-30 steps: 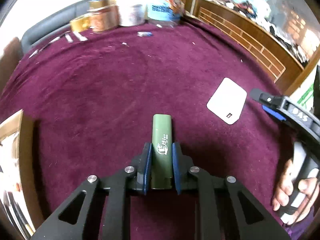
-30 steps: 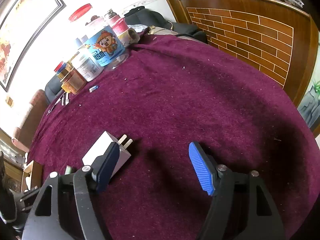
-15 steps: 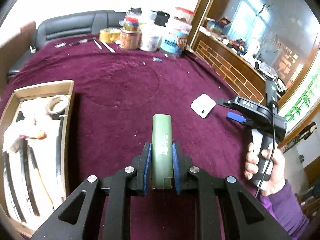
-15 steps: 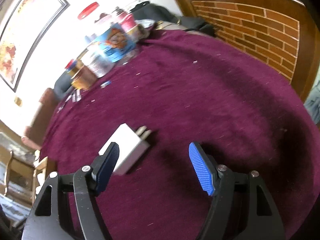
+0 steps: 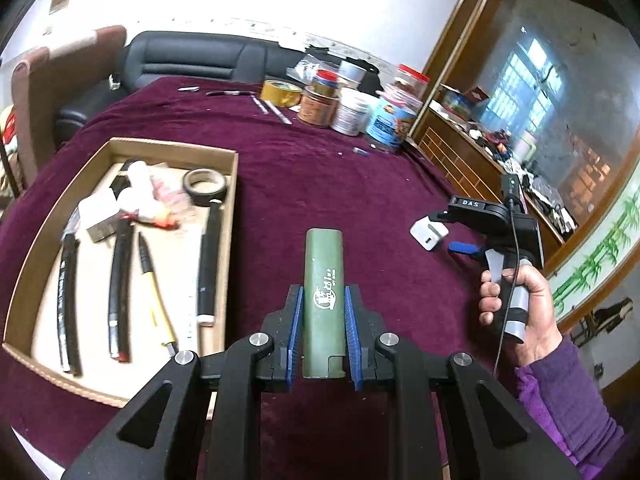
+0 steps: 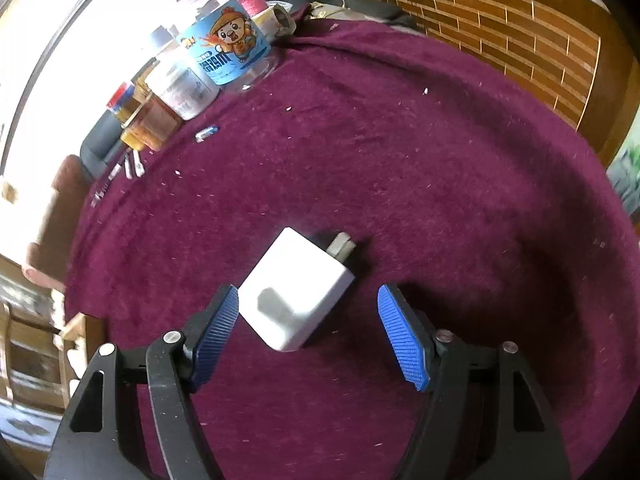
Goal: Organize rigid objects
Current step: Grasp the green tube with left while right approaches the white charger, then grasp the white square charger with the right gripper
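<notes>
— What does the left hand-held gripper [image 5: 323, 334] hold?
— A green flat case [image 5: 323, 300], clamped between its blue pads above the table [image 5: 320, 184], just right of the cardboard tray [image 5: 230, 216] that sits by the table's left edge with hoses and a tape roll [image 5: 205, 187] inside.
— And the right hand-held gripper [image 6: 308, 334]?
— Its jaws stand wide apart. The white charger [image 6: 298, 294] lies on the cloth partly between them, close to the left pad; whether it touches I cannot tell. Jars [image 6: 224, 46] crowd the table's far edge.
</notes>
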`<act>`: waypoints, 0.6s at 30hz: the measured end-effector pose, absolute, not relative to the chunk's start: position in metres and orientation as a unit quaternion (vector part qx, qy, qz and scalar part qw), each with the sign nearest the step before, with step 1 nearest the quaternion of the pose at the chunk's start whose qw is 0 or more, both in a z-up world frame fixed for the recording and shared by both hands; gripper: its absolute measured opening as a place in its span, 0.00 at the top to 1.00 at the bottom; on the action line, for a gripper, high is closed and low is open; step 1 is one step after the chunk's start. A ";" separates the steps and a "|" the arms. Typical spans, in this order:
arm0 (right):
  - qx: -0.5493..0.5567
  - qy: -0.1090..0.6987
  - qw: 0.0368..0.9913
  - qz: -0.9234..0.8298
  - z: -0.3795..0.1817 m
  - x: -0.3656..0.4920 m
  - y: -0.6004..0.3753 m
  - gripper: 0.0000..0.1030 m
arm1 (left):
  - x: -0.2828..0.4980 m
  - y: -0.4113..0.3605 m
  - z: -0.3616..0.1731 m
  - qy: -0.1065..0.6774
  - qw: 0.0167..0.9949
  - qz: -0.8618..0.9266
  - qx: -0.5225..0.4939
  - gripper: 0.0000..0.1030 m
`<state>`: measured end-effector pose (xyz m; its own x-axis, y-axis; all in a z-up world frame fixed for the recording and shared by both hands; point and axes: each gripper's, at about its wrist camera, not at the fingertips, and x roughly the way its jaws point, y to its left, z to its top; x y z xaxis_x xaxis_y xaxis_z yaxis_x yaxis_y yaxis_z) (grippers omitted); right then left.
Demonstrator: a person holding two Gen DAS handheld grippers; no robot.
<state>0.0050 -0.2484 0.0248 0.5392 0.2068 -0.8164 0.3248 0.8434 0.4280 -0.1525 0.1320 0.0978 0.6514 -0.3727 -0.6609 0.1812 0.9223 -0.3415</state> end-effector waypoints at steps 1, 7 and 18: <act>0.284 0.481 0.829 -0.033 0.025 0.006 -0.247 0.30 | -0.153 0.135 0.098 0.386 0.901 -0.152 -0.127 0.84; 0.279 0.504 0.816 -0.041 0.025 0.020 -0.228 0.29 | -0.161 0.144 0.093 0.379 0.904 -0.148 -0.134 0.84; 0.181 0.537 0.819 -0.094 0.020 0.049 -0.204 0.31 | -0.170 0.170 0.084 0.384 0.904 -0.119 -0.144 0.84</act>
<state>0.0495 -0.2035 0.0196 0.4054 0.0402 -0.9133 0.3478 0.9171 0.1947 -0.1703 0.1705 0.0845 0.6770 -0.3256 -0.6600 0.1051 0.9304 -0.3512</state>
